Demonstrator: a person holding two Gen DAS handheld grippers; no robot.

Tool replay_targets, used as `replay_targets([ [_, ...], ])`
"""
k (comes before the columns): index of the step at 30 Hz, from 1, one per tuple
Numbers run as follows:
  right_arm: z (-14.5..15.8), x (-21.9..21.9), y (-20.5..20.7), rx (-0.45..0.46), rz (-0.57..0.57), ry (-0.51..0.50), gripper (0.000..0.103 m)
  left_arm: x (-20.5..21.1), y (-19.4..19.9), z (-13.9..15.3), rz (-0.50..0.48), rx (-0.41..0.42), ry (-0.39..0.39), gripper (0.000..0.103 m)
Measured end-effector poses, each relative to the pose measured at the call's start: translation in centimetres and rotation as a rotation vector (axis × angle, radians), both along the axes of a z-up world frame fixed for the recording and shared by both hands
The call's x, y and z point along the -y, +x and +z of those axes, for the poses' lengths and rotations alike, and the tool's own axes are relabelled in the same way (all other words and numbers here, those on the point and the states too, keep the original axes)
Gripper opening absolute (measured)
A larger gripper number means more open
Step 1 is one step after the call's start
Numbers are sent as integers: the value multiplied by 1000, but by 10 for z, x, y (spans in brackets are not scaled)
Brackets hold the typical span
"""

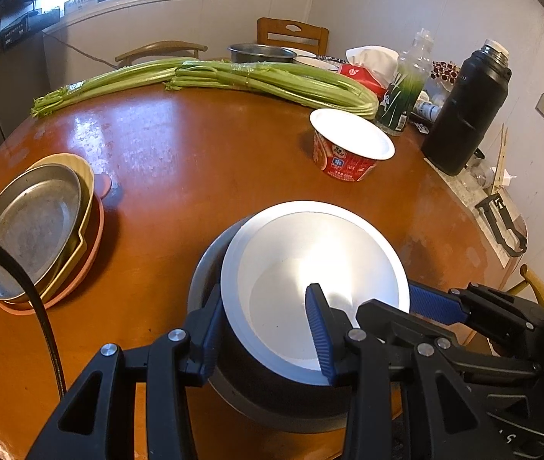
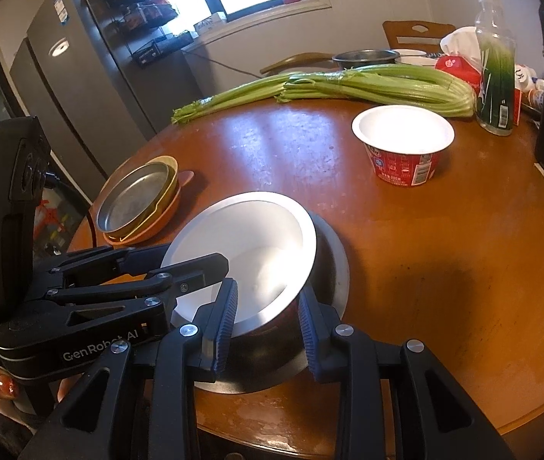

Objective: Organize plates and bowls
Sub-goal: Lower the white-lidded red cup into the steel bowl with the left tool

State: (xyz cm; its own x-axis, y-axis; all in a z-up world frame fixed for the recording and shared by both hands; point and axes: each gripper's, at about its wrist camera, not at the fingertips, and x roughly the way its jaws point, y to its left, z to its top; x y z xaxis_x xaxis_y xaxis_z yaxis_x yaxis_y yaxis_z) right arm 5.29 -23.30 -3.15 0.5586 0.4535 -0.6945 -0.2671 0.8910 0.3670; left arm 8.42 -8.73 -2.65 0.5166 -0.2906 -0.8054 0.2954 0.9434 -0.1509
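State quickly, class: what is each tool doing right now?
Left tool: closed on the near rim of the white bowl.
Right tool: closed on the same white bowl's rim, from the other side; the bowl sits tilted in the metal bowl.

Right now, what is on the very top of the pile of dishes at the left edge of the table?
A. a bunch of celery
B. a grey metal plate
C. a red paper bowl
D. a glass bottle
B: the grey metal plate lies uppermost, nested in a yellow dish that rests on a pink plate.
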Motion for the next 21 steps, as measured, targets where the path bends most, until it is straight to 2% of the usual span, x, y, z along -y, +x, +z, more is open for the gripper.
replay_targets([
  [21, -2, -3, 1, -5, -4, -31, 34, 2, 1, -6, 0, -5, 2, 41],
])
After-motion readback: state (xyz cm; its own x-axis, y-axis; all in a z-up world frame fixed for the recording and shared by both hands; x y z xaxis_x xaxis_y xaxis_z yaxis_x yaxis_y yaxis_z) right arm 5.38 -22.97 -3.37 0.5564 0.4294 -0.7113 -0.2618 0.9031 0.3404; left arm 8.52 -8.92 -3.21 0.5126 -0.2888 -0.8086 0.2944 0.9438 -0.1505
